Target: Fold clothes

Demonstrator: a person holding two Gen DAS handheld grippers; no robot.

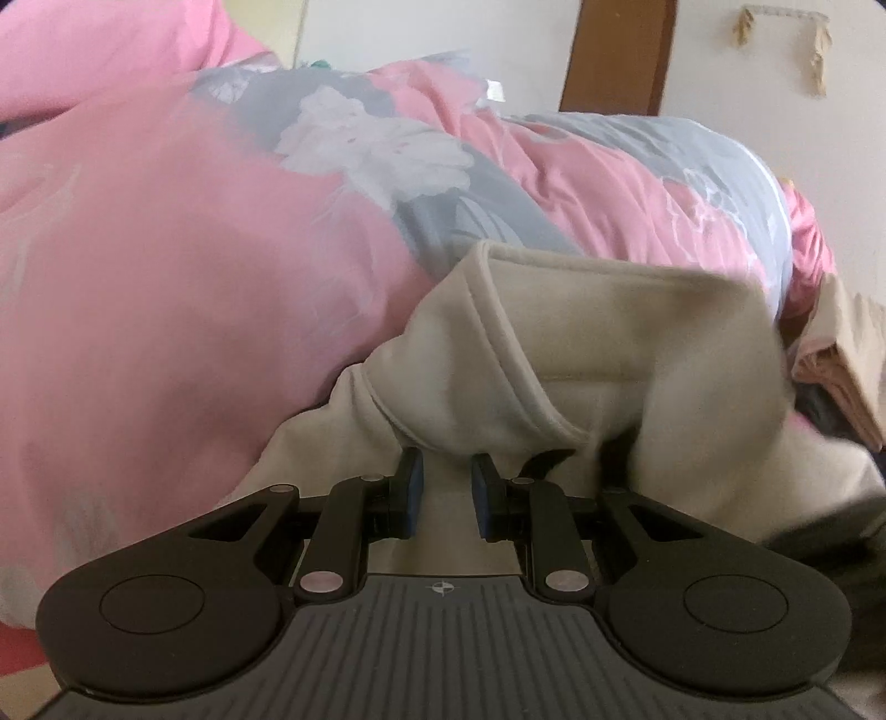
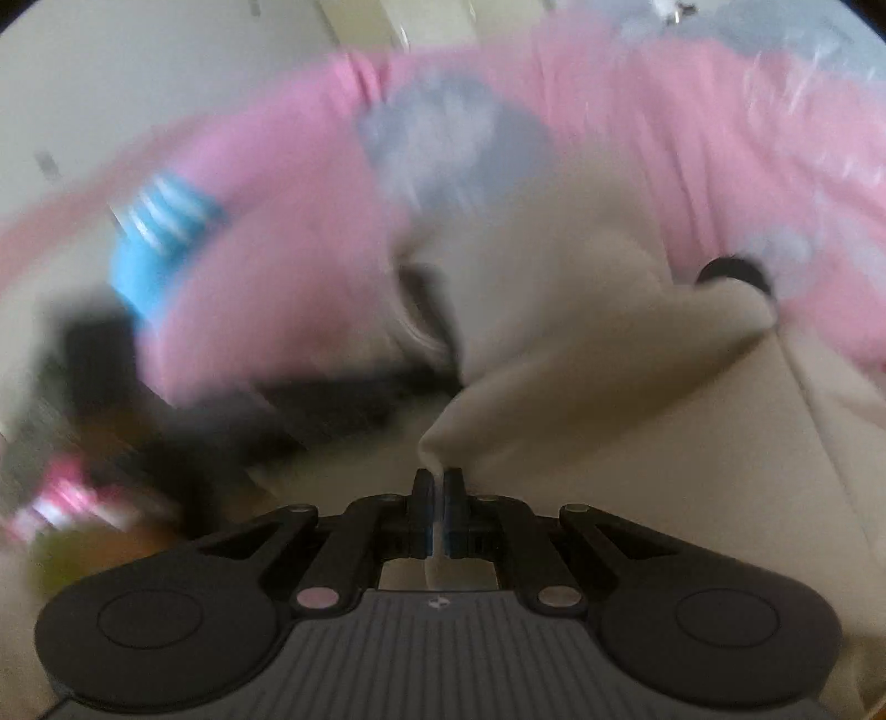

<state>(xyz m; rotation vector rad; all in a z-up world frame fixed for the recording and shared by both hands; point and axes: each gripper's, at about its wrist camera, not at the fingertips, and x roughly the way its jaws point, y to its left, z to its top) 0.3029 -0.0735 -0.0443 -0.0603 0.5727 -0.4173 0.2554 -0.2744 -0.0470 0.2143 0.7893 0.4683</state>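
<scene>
The left wrist view looks forward and downward along its claw (image 1: 446,487), close over a cream garment (image 1: 554,343), facing the pink floral quilt (image 1: 194,249) and a white wall. The right wrist view, blurred, sits equally close behind its claw (image 2: 437,498); both share garment and quilt.

One cream garment (image 1: 581,332), bunched on bed. One pink quilt (image 1: 166,277) with grey floral patches, beneath it. Two grippers: left gripper (image 1: 446,471), right gripper (image 2: 438,476). One blue striped item (image 2: 160,232) near quilt's left edge, blurred. One brown door frame (image 1: 620,50). Dark items at lower left in right wrist view: too blurred for counting.
</scene>
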